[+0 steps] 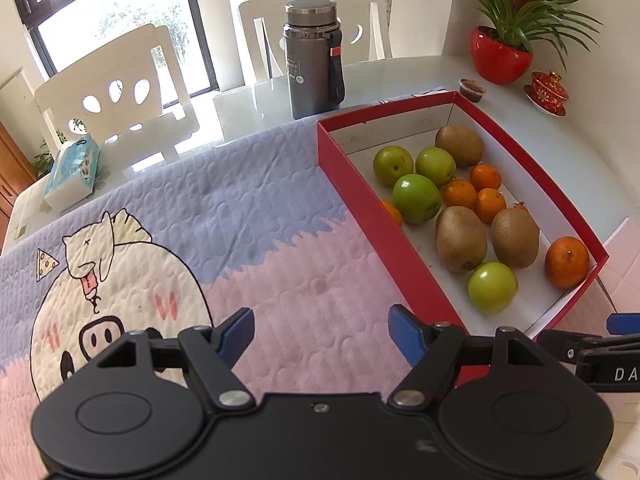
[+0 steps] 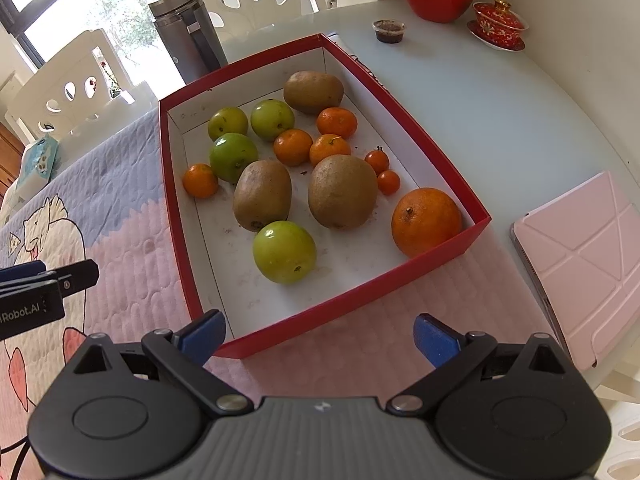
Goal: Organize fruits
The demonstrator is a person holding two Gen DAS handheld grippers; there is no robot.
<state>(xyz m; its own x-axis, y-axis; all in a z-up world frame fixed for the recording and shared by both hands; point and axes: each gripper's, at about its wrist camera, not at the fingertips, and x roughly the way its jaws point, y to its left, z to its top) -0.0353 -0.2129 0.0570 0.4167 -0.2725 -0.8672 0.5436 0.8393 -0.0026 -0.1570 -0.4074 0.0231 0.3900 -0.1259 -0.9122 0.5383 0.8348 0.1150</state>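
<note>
- Hovering low in the frame, jaws spread wide and empty: left gripper (image 1: 322,330) over the pink and lilac quilted mat with a cartoon pig (image 1: 168,240), right gripper (image 2: 318,334) just short of the near wall of the shallow red cardboard box with a white inside (image 2: 344,300).
- Lying loose and mixed in that box at centre frame: three brown fuzzy kiwis, two side by side (image 2: 262,194) (image 2: 342,190) and one at the far end (image 2: 313,91).
- Scattered among them: four round green fruits, the nearest (image 2: 284,251) toward the lower middle; small orange mandarins clustered mid-box (image 2: 312,142); one bigger orange (image 2: 426,220) in the near right corner; two tiny red tomatoes (image 2: 383,170) beside the right kiwi.
- No sorting by kind visible; no second container in view. Fits both fruit gathered into the box already and fruit waiting to be grouped or taken out.
- Judged as a pause between grasps. Any pick: wide jaws for kiwis and the big orange, gentle closing on round, roll-prone fruit, care near the thin box wall.
- Standing clear at upper left: grey steel flask (image 2: 186,28).
</note>
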